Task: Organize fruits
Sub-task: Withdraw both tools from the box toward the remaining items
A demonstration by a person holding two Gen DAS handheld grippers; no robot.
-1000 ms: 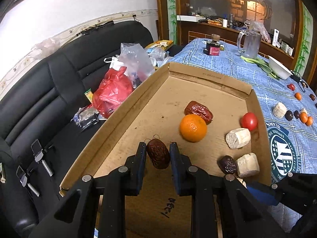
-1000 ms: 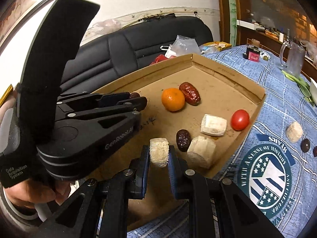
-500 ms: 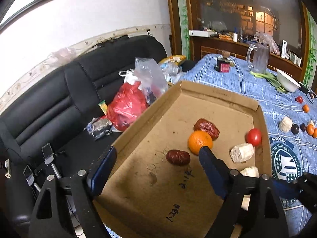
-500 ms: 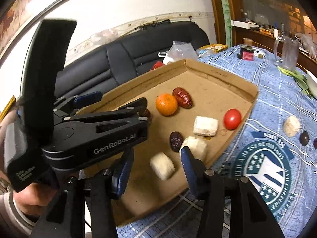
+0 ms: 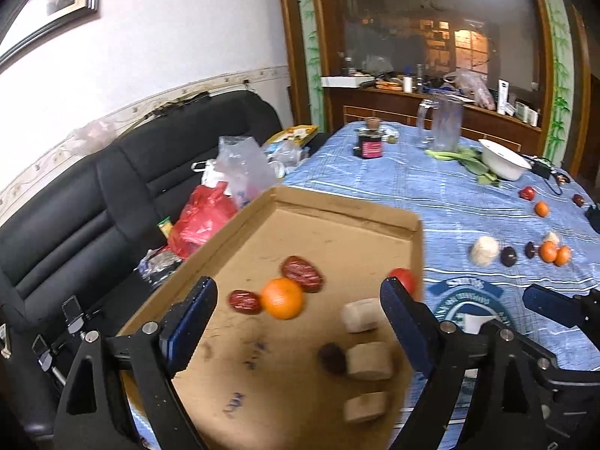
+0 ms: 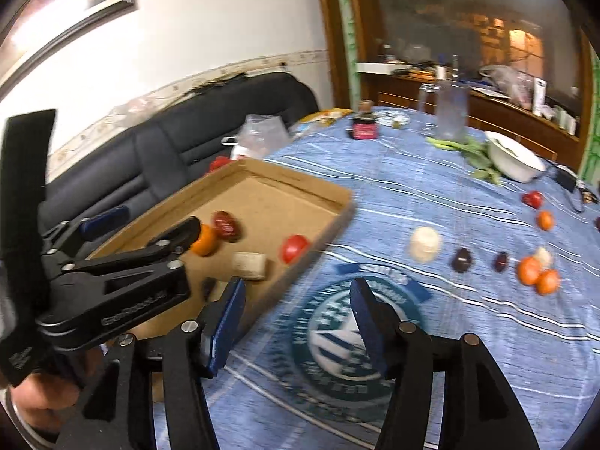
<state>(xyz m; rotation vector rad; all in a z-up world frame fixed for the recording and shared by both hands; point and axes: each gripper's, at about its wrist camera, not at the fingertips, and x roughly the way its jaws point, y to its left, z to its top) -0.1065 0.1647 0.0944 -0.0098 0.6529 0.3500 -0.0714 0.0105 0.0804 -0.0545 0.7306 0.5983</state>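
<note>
Both the left gripper and the right gripper hang spread and empty, the red date lying in the cardboard tray between the left's fingers, touching the orange.

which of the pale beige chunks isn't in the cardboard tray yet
The rounded pale beige chunk lying alone on the blue striped tablecloth, right of the shallow cardboard tray. The three blockier beige chunks already lie inside it.

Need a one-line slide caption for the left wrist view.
Open left gripper above the cardboard tray holding an orange, dates and pale chunks; more fruit waits on the blue tablecloth.
</note>
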